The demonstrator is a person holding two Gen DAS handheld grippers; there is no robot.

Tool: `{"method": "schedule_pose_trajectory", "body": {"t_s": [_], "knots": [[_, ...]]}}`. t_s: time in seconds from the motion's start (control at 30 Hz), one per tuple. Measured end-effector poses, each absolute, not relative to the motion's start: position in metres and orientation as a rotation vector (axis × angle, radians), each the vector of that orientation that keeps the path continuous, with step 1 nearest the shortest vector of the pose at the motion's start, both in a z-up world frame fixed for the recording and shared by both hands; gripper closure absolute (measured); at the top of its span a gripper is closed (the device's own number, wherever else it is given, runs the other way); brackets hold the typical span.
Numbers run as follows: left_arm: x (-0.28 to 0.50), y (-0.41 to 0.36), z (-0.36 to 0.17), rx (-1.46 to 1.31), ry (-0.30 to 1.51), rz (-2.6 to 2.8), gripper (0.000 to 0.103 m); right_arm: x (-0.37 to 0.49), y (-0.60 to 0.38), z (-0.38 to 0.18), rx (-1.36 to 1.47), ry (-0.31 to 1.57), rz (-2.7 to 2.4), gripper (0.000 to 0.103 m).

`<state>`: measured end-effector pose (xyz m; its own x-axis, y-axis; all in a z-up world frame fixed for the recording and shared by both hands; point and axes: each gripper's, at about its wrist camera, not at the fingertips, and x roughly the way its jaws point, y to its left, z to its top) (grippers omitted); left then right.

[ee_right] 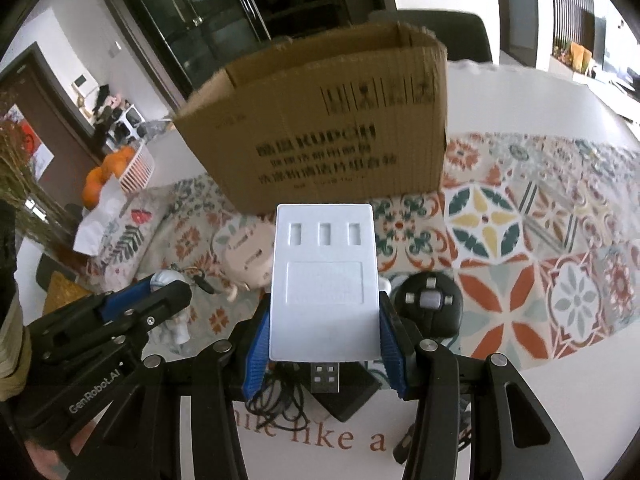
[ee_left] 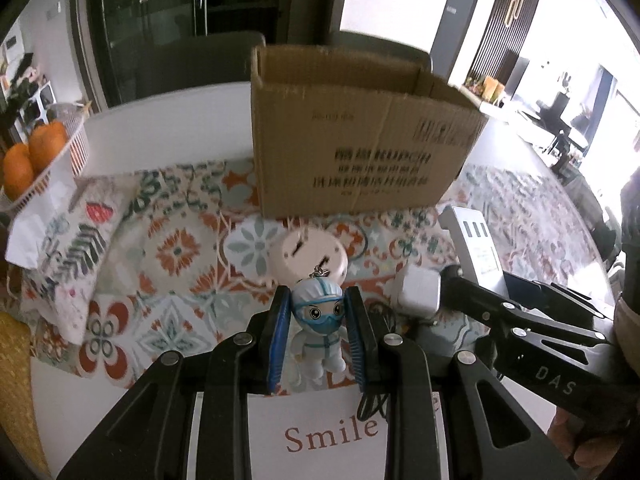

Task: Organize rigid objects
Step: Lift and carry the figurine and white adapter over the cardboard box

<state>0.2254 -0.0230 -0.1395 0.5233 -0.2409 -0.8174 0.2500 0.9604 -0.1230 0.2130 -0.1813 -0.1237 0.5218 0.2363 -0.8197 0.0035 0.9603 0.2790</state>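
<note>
Cardboard box (ee_left: 352,136) is the landmark: open-topped, upright on the patterned cloth (ee_left: 176,248) over the worktop (ee_left: 168,116), interior hidden from both cameras, printed text blurred. Left claw (ee_left: 319,334) sits in front of the box, its blue pads (ee_left: 280,332) closed on a small figurine (ee_left: 320,328) in white suit, blue goggles and mask; keychain loop at its head hard to make out. Right claw (ee_right: 324,340) also in front of the box, clamped on a white USB hub (ee_right: 324,284), three slots up top, plug pointing back at the camera. Round cream device (ee_left: 308,254) lies between box and figurine. Black mouse (ee_right: 430,306) partly hidden behind the hub. Black cable (ee_right: 280,400) tangled, ends cut off.
</note>
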Motion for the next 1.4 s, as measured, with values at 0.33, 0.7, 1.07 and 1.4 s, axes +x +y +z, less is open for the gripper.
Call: {"method": "schedule_pose_trajectory", "body": {"t_s": [0.33,0.7,1.07,1.4], "knots": [[0.231,-0.021,-0.091,0.0,0.868,-0.312,0.076,0.221,-0.178,-0.078,0.241,0.914,0.15,0.054],[0.251,-0.026,-0.048,-0.003,0.771,-0.326,0.076,0.239,-0.184,-0.039,0.246,0.838,0.151,0.054],[0.279,-0.034,-0.019,0.0,0.715,-0.339,0.076,0.266,-0.19,-0.004,0.211,0.769,0.147,0.054],[0.308,-0.039,-0.002,-0.003,0.709,-0.344,0.076,0.296,-0.192,0.016,0.192,0.751,0.149,0.054]]}}
